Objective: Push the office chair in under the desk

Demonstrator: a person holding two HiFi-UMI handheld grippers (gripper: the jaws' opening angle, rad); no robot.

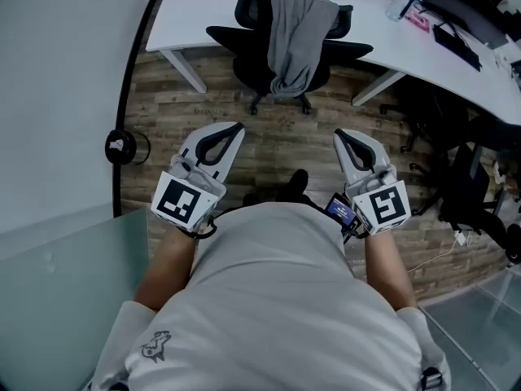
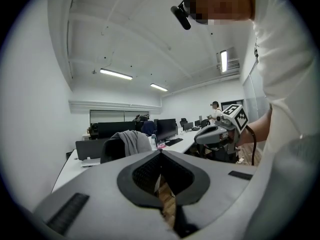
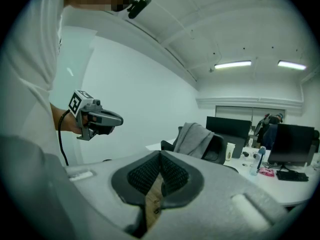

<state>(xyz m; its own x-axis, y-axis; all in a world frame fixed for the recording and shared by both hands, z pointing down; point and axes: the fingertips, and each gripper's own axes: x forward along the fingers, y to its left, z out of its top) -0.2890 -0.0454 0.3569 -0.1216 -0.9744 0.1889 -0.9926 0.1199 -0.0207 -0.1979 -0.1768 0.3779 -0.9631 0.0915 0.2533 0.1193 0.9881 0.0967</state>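
Note:
A black office chair (image 1: 281, 59) with a grey garment (image 1: 295, 31) draped over its back stands at the white desk (image 1: 203, 10), its seat partly beneath the desktop. It also shows in the left gripper view as the chair (image 2: 112, 149) and in the right gripper view as the chair (image 3: 217, 146). My left gripper (image 1: 236, 127) and right gripper (image 1: 340, 135) are both shut and empty, side by side above the wood floor, well short of the chair and pointing toward it.
The desk's white legs (image 1: 183, 65) flank the chair. Monitors, a keyboard (image 1: 456, 46) and a bottle (image 1: 399, 5) sit on the desk at right. More black chairs (image 1: 464, 182) stand at right. A curved glass wall (image 1: 65, 96) runs along the left, with a black round fitting (image 1: 122, 147).

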